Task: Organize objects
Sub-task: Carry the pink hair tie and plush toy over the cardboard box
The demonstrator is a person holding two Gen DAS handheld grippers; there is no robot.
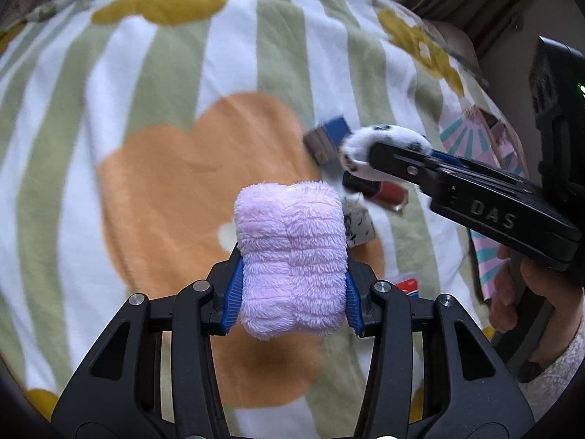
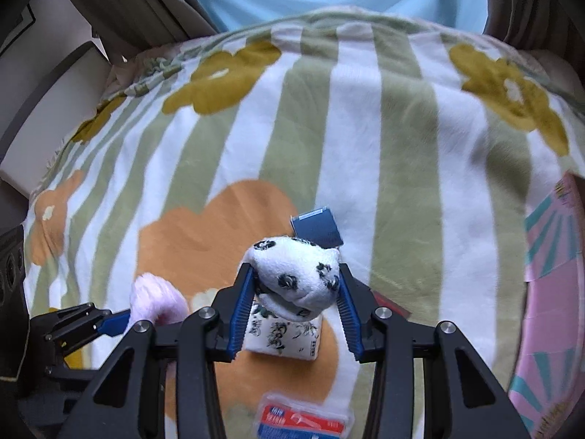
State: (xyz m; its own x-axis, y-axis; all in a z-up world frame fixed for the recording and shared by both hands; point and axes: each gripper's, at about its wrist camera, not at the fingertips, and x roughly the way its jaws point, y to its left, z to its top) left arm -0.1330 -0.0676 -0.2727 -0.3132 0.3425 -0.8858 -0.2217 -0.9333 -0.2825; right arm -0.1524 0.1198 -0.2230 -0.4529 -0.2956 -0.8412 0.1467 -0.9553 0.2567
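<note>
Right gripper (image 1: 369,161): "DAS" in pale letters on its black side.
White packet (image 2: 281,336): dark brush-style characters, too blurred to read.
Red-blue packet (image 2: 303,420): print is present, possibly lettering, illegible.

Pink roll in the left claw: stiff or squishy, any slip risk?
Likely squishy: the pink roll is fluffy folded cloth that bulges past the left claw. Probably light for its size, being plush fabric. Slip looks unlikely, since the fuzzy pile sits against the ribbed blue pads, but a loose fold could unroll if the grip eases.
</note>
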